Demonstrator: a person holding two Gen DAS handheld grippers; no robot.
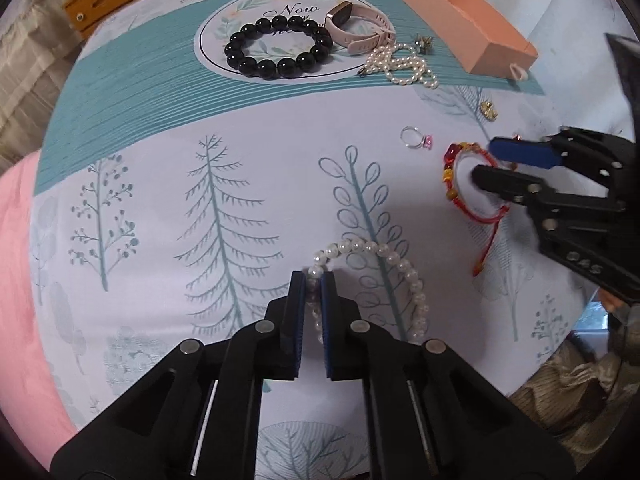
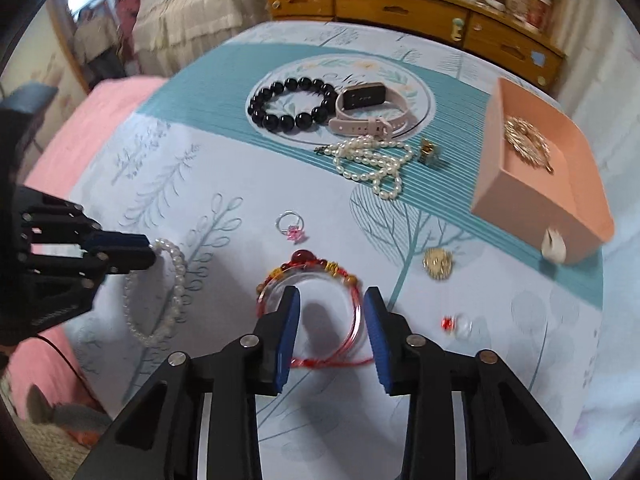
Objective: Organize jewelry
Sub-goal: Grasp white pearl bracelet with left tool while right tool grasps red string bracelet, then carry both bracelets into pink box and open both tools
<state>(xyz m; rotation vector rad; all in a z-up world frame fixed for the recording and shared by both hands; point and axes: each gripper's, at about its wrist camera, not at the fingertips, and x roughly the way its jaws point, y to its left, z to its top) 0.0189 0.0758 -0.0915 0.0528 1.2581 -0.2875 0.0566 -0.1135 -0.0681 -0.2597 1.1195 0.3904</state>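
Observation:
My left gripper (image 1: 314, 280) is shut on a white pearl bracelet (image 1: 404, 268) that lies on the tablecloth; it also shows in the right wrist view (image 2: 178, 276), with the left gripper (image 2: 146, 252) at its top. My right gripper (image 2: 330, 304) is open and straddles one side of a red string bracelet (image 2: 308, 268) with red and gold beads. In the left wrist view the right gripper (image 1: 486, 160) sits over that bracelet (image 1: 450, 172). A pink open box (image 2: 520, 196) holds a gold brooch (image 2: 526, 140).
On the cloth lie a black bead bracelet (image 2: 292, 102), a pink watch (image 2: 364, 110), a pearl necklace (image 2: 376, 158), a ring with a pink stone (image 2: 292, 226), a gold earring (image 2: 438, 264), a small gold piece (image 2: 428, 152) and a red and clear bead (image 2: 456, 324). A wooden dresser (image 2: 400, 4) stands behind.

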